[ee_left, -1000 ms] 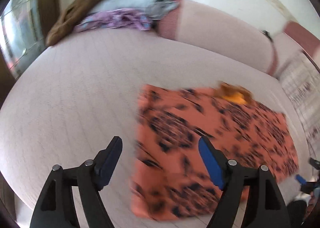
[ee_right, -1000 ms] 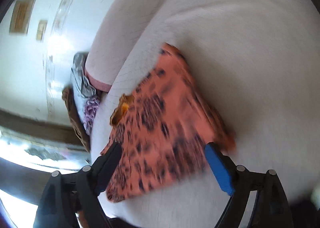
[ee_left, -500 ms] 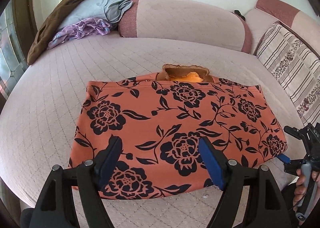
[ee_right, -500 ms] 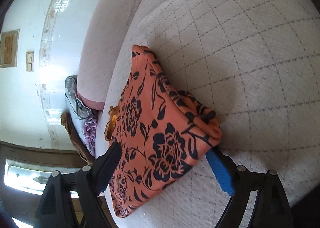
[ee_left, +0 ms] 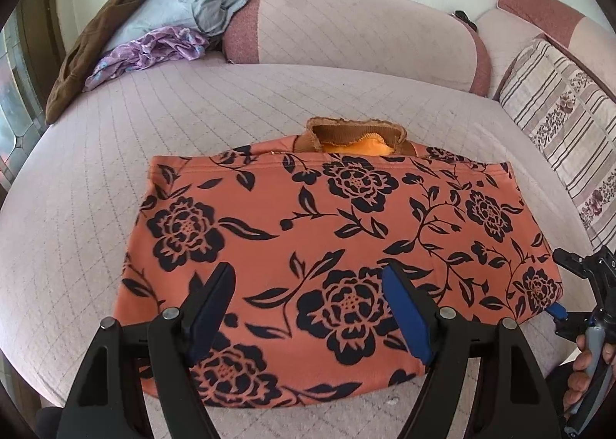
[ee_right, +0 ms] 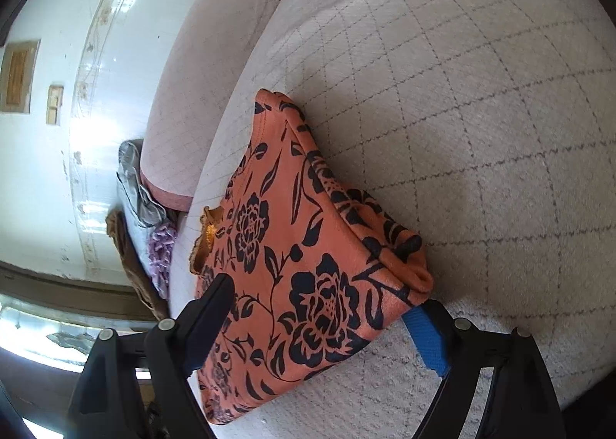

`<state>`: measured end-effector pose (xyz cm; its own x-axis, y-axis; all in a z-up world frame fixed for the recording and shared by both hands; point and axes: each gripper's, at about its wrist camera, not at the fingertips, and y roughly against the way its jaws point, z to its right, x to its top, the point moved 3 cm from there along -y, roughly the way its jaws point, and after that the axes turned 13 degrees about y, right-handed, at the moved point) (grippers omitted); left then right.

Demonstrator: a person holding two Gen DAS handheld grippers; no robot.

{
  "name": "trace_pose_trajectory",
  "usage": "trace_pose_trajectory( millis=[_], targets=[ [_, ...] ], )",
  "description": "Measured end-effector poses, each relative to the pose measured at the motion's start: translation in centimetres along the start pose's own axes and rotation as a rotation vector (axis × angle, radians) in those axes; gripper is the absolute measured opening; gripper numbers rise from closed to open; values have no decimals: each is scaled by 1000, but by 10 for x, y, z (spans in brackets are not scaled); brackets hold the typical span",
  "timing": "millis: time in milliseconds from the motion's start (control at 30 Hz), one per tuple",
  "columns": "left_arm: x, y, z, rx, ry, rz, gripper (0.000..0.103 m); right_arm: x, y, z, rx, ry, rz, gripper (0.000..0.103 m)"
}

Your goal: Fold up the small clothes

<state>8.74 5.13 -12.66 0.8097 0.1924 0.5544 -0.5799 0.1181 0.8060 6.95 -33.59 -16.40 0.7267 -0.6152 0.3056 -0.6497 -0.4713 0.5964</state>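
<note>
- Left wrist view: we see the orange floral garment (ee_left: 338, 250) lying flat on the quilted sofa seat (ee_left: 154, 112), already folded into a broad rectangle, with its brown collar (ee_left: 356, 133) poking out at the far edge.
- Our left gripper (ee_left: 308, 308) hovers over the near edge of the cloth with its jaws wide apart and nothing between them; whether the tips touch the fabric we cannot tell.
- At the near right corner of the garment we see the right gripper (ee_left: 566, 296), one blue finger (ee_left: 556, 310) tucked beside the hem, with the right hand (ee_left: 585, 369) on its handle.
- Far left, a pile of spare clothes (ee_left: 161, 31) sits well apart from the work, and a striped cushion (ee_left: 562, 112) leans at the right.
- Right wrist view: the same garment (ee_right: 308, 246) fills the space between our right gripper's (ee_right: 319, 312) fingers. The jaws stand wide, one blue finger (ee_right: 425, 339) slipped under the doubled corner and the dark one above the cloth, so it straddles the corner without pinching yet.
- We judge the next fold is being set up. To do it well, we should close the right jaws on every layer at that corner, not only the top one.
- The left gripper should take the matching near corner on the left side before lifting.
- We would then carry both corners over evenly, keeping the edge taut so the fold lands square.
</note>
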Motion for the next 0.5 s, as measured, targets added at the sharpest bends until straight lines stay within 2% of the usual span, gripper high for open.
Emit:
trace_pose_trajectory(
  millis=[100, 200, 233, 267, 300, 333, 433, 500],
  targets=[
    [1, -7, 8, -9, -12, 1, 79, 1, 1, -3, -15, 27, 1, 82],
    [-3, -25, 17, -7, -44, -7, 81, 1, -5, 0, -38, 48, -43, 50],
    [-8, -40, 19, 32, -64, -42, 82, 1, -8, 2, -48, 51, -66, 30],
    [-13, -53, 19, 66, -75, -83, 82, 1, -9, 2, -70, 70, -79, 20],
    [-18, -66, 17, 88, -81, -111, 84, 1, -9, -1, -105, 116, -87, 15],
    [-18, -65, 18, 90, -90, -66, 87, 2, -7, -7, -136, 165, -84, 12],
    [-16, -62, 19, 92, -97, -69, 87, 7, 11, -32, -225, 304, -32, 11],
    [-14, -62, 17, 90, -90, -81, 87, 9, 20, -35, -256, 337, -13, 11]
  ],
)
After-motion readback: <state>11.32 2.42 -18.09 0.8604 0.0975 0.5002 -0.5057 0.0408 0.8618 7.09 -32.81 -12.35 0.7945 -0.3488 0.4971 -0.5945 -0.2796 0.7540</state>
